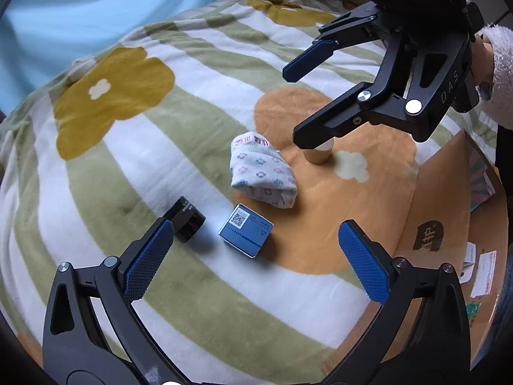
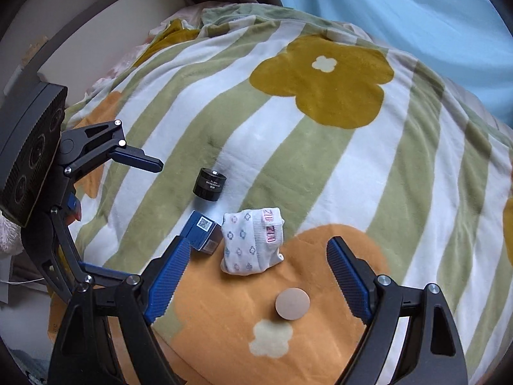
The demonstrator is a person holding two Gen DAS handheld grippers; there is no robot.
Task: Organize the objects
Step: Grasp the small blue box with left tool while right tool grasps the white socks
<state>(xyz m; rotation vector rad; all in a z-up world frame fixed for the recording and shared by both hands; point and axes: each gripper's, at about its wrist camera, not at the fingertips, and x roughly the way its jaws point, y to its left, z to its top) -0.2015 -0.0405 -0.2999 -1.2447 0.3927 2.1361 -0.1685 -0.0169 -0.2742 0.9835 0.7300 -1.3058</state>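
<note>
Left wrist view shows me the bed's striped blanket (image 1: 134, 166) with four small things lying loose on it: a black cylinder (image 1: 188, 223), a blue box (image 1: 246, 231), a folded sock (image 1: 261, 175) and a short tan cylinder (image 1: 318, 154). My left tongs (image 1: 253, 261) hang spread wide above the blue box and hold nothing. My right tongs (image 1: 295, 106) are spread as well, empty, with the lower finger right over the tan cylinder; whether it touches I cannot tell.

From the right wrist view the tan cylinder (image 2: 292, 303) stands upright on the orange flower patch, between the two blue pads (image 2: 168, 280) but apart from both. The sock (image 2: 253, 245) lies just beyond it, touching the blue box (image 2: 202, 235), and the black cylinder (image 2: 210, 183) sits a little farther off on a green stripe.

A cardboard box (image 1: 449, 224) stands open at the bed's edge on the right of the left view. I see printed labels and paper inside, but cannot make out any sorted item.

My reading: the tidying has hardly begun. All four things are still out on the blanket, none gripped. The tan cylinder looks the likeliest first pick for my right tongs, and then three remain.
</note>
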